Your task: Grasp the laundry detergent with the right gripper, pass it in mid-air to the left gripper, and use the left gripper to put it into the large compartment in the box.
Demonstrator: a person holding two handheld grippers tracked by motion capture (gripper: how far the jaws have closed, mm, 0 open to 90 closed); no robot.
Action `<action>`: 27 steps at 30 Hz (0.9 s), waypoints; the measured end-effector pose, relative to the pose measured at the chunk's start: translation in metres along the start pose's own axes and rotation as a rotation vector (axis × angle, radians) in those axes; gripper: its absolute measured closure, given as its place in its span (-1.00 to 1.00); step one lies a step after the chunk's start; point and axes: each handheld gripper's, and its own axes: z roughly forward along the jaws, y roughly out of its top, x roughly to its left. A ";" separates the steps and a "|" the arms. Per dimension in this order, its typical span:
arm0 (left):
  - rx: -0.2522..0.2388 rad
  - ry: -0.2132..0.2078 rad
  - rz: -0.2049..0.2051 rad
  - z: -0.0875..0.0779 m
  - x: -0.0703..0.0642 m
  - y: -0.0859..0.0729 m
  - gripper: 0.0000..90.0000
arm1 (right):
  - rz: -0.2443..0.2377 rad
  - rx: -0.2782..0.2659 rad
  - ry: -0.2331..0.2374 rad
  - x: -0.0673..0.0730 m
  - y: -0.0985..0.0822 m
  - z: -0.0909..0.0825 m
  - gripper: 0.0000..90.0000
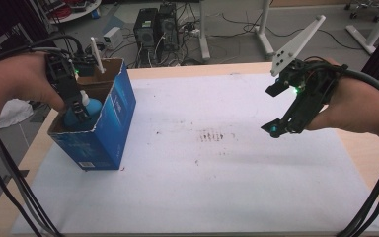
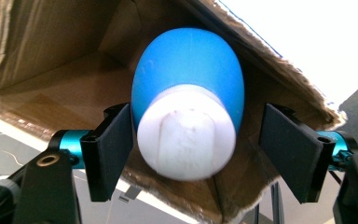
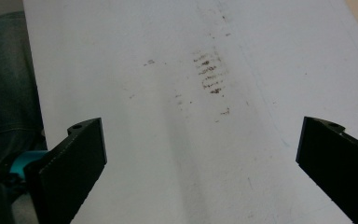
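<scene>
White table sheet (image 1: 202, 187), brown smudges (image 1: 211, 136), cluttered floor behind (image 1: 177, 19).

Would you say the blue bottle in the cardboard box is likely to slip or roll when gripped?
The blue bottle looks smooth and rounded, so it may slip between flat jaws. Its egg-like body would probably roll if laid down. The white cap seems the firmer place to grip.

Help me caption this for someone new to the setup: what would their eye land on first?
Likely the blue bottle with its white cap, standing inside the open blue cardboard box at the table's left. The left gripper reaches into the box, its jaws either side of the cap; a gap shows at one pad. At right, the right gripper hangs open over the white sheet.
</scene>
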 end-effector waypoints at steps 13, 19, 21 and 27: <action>-0.023 0.035 0.012 -0.026 -0.012 0.001 -0.62 | -0.003 -0.002 -0.002 0.001 0.000 -0.003 -0.99; -0.033 0.047 0.040 -0.038 -0.021 0.003 -0.67 | -0.005 -0.003 -0.001 0.001 0.000 -0.003 -0.99; -0.040 0.055 0.053 -0.042 -0.024 0.003 -0.77 | -0.003 -0.003 0.000 0.001 0.000 -0.003 -0.99; -0.050 0.057 0.094 -0.053 -0.034 0.007 -0.77 | -0.002 0.002 0.000 0.001 0.000 -0.003 -0.99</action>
